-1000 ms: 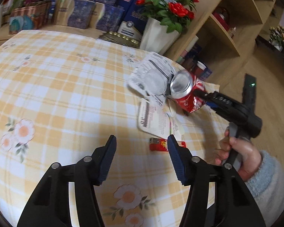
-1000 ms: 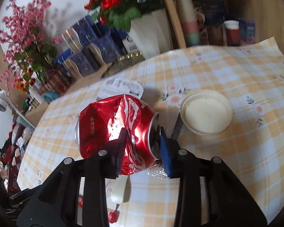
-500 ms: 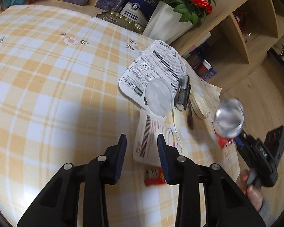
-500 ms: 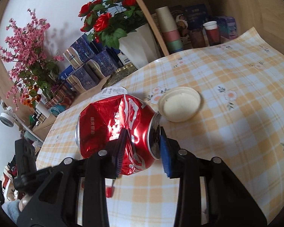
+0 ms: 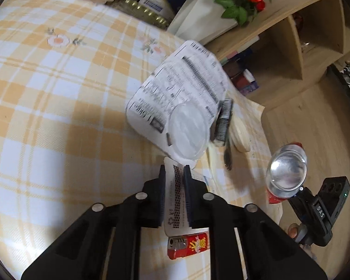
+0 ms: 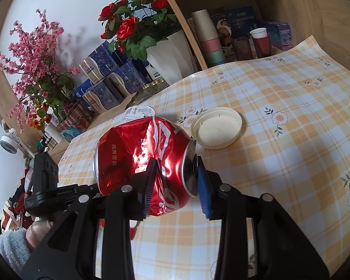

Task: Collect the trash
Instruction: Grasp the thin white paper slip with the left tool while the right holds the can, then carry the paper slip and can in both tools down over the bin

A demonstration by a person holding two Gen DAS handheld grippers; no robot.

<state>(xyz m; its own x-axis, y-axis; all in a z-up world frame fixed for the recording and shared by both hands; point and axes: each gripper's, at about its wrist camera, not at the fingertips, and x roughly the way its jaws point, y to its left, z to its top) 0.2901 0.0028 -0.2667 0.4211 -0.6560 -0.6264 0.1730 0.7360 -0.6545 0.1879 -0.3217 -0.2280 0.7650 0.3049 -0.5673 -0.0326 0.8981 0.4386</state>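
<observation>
My right gripper is shut on a crushed red soda can and holds it above the table; the can's silver end also shows in the left wrist view. My left gripper is nearly shut, its jaws on either side of a white printed paper wrapper lying on the checked tablecloth. A larger white printed package with a round foil lid lies just beyond. A red lighter lies under the gripper.
A cream plastic lid lies on the tablecloth. A dark brush lies by the package. A white pot of red roses, blue boxes and a wooden shelf line the back.
My left gripper moved forward over the paper wrapper and its jaws closed in around it. My right gripper lifted the can away from the pile to the table's edge.
</observation>
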